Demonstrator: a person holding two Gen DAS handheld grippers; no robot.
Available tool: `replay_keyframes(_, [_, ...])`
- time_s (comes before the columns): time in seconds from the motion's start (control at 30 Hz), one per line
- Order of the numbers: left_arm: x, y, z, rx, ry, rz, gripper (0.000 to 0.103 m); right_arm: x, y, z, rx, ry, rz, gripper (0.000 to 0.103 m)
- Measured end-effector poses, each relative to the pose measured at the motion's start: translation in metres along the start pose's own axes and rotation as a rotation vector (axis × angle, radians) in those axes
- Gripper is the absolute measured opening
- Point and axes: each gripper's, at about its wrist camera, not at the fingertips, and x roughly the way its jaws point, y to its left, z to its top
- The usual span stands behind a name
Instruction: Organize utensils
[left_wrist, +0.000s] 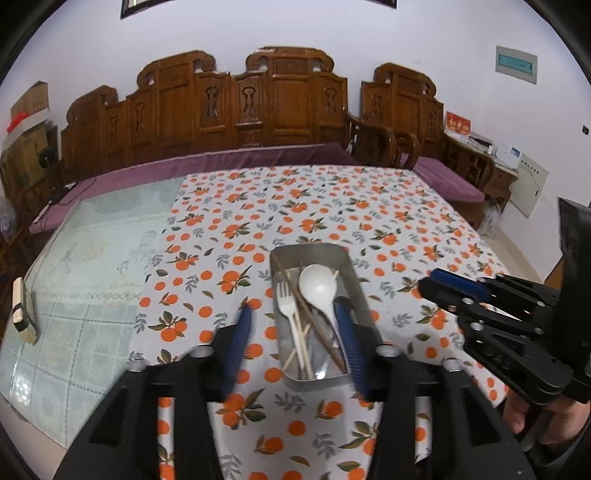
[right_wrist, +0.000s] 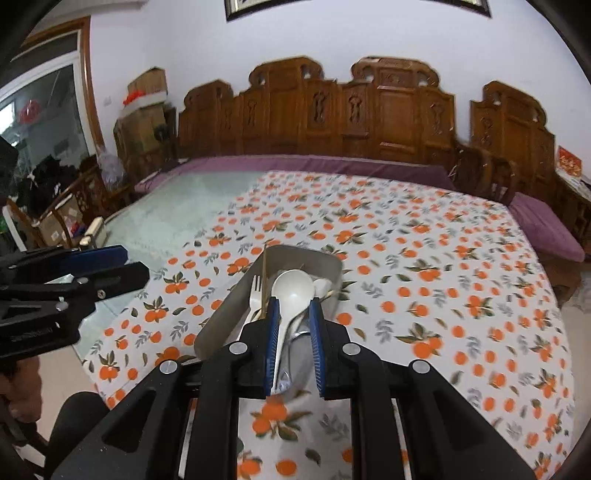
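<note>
Left wrist: orange-print tablecloth (left_wrist: 332, 206), carved wooden bench (left_wrist: 258, 107); both grippers' fingers open, empty.

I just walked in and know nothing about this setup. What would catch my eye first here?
Probably the orange-print tablecloth over the table, and the metal tray in its middle holding a white spoon, a white fork and chopsticks. Two black hand-held grippers with blue pads frame it: the left gripper stands open around the tray's near end, the right gripper hovers open above it. A carved wooden bench lines the back wall.
</note>
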Motion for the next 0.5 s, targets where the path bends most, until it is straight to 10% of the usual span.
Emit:
replay_keyframes(0.23, [-0.034, -0.027, -0.002, -0.006, -0.071, 0.025, 0.091, -0.062, -0.014, -0.010, 0.033, -0.070, -0.045, 0.061])
replay_keyframes(0.5, [-0.070, -0.051, -0.006, 0.000, -0.125, 0.033, 0.095, -0.118, -0.026, -0.014, 0.067, -0.141, -0.110, 0.098])
